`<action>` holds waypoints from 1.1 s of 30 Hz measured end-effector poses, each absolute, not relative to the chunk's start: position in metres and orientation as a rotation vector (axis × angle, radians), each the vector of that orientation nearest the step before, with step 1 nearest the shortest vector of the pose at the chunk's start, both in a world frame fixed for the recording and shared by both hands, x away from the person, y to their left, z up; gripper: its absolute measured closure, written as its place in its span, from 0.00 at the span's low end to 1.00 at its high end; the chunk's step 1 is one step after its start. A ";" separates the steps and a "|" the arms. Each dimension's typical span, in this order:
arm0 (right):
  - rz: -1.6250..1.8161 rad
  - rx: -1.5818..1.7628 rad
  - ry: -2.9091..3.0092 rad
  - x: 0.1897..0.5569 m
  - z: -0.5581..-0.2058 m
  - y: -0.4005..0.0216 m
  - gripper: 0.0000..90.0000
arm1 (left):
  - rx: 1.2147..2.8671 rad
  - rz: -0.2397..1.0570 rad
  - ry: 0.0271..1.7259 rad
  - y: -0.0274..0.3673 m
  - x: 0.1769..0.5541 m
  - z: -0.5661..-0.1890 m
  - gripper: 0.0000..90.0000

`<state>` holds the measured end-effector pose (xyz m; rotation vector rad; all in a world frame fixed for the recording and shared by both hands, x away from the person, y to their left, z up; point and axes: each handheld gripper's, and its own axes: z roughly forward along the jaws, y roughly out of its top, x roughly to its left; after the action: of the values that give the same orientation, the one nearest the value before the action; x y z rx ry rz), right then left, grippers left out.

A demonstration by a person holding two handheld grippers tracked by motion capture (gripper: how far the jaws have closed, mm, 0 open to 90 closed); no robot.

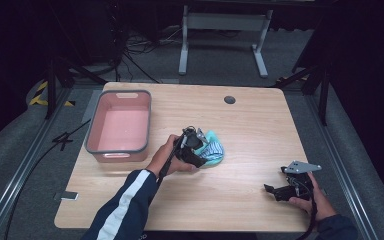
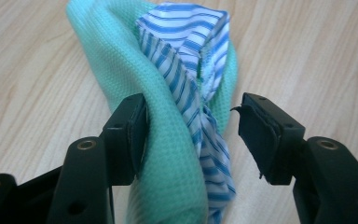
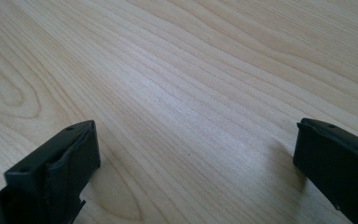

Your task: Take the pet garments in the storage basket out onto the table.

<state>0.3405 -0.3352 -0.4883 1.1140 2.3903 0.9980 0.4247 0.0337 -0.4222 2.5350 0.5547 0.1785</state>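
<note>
Left tool [image 2: 191,135] is at the cloth bundle [image 2: 177,107] mid-bench [image 1: 260,125], just right of the pink bin [image 1: 118,127]. Jaws are partly open and straddle the green-and-striped wad: the left pad touches the green fabric, the right pad stands clear with a gap. No grip yet.

To do this well: push in a little deeper so both layers sit between the pads, then close fully. Catch the striped piece too, or it may slip out on the lift. Lift straight up before swinging toward the bin.

Right tool [image 3: 196,154] is wide open, holds nothing, low over bare bench near the right front corner. Keep it parked there.
</note>
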 end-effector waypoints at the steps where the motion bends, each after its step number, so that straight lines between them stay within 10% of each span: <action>1: 0.998 1.114 2.390 0.340 -0.488 -0.335 0.01 | 2.530 0.172 0.557 0.034 0.423 -0.422 0.46; 33: 0.998 1.113 2.390 0.341 -0.488 -0.335 0.01 | 2.513 0.312 0.414 0.082 0.381 -0.389 0.23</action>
<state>0.3405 -0.3353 -0.4883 1.1129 2.3902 0.9979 0.3811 0.0818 -0.3888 2.5127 0.4138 0.3118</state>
